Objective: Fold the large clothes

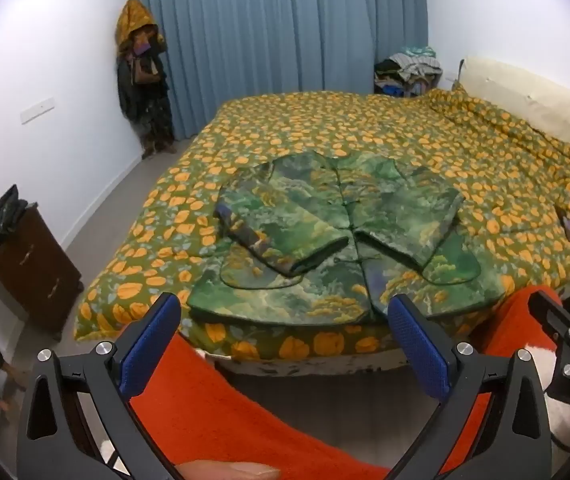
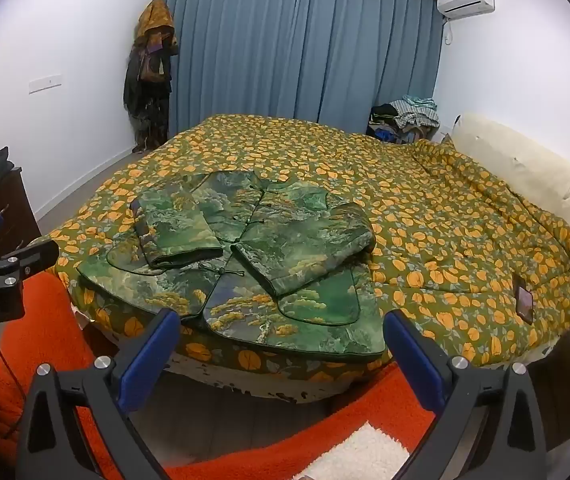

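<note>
Hovering short of the bed [image 1: 365, 128], tilted down toward it: left claw [image 1: 285, 344], jaws spread wide, blue pads [image 1: 149, 344] bare, nothing held or touched. Same for right claw [image 2: 281, 356]: spread wide, empty, clear of the cloth, showing also at the right edge of the left view. Lay flat on the bed's near part, hem just by the bed's near edge: green printed jacket [image 1: 345, 232], front fastened, both sleeves [image 1: 285, 232] folded across the chest, cuffs nearly meeting at the centre line. Lay smooth around the jacket: orange-leaf quilt [image 2: 425, 216], wide bare stretches toward the bed's far side and toward the cream headboard [image 2: 525, 168]. Rested near the bed's near corner, well apart from the jacket: a dark phone [image 2: 524, 300]. Stood off the bed's foot side, apart from it: dark cabinet [image 1: 33, 264], open floor between. Hung behind the bed: blue curtain [image 2: 297, 48]. Piled in the corner beyond the bed by the headboard: clothes [image 2: 405, 116]. Filled the foreground below the bed's near edge, under both claws: orange fleece [image 1: 213, 408].
</note>
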`<state>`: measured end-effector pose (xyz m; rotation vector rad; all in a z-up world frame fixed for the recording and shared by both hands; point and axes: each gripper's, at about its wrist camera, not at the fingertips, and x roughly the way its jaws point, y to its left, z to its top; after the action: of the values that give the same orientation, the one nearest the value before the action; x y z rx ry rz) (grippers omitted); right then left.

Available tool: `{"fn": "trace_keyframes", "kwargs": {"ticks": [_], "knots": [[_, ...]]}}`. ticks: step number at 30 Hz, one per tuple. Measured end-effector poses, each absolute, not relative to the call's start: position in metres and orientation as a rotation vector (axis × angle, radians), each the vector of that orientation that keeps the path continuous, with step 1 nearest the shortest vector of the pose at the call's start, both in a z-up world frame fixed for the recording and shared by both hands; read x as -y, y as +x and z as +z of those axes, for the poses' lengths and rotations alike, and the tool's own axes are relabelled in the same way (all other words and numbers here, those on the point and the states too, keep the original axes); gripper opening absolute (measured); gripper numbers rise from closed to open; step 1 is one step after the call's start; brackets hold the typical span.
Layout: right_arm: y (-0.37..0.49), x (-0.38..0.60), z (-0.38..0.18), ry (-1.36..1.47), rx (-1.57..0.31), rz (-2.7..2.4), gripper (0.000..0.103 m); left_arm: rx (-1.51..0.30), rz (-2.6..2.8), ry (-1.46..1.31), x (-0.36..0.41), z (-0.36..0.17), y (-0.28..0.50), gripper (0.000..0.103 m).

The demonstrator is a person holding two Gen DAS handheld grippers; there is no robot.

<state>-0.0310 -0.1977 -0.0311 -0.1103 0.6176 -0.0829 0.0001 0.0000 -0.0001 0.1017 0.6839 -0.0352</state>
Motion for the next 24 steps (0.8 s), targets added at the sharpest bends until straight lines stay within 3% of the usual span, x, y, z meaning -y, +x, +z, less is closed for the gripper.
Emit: {"fn": "trace_keyframes", "kwargs": {"ticks": [24], "knots": [[-0.022,0.205,-0.036,-0.114,-0.667,-0.189,0.103,-0.716,-0.102,0.121,0.016,-0.011,-0.001,0.103]]}}
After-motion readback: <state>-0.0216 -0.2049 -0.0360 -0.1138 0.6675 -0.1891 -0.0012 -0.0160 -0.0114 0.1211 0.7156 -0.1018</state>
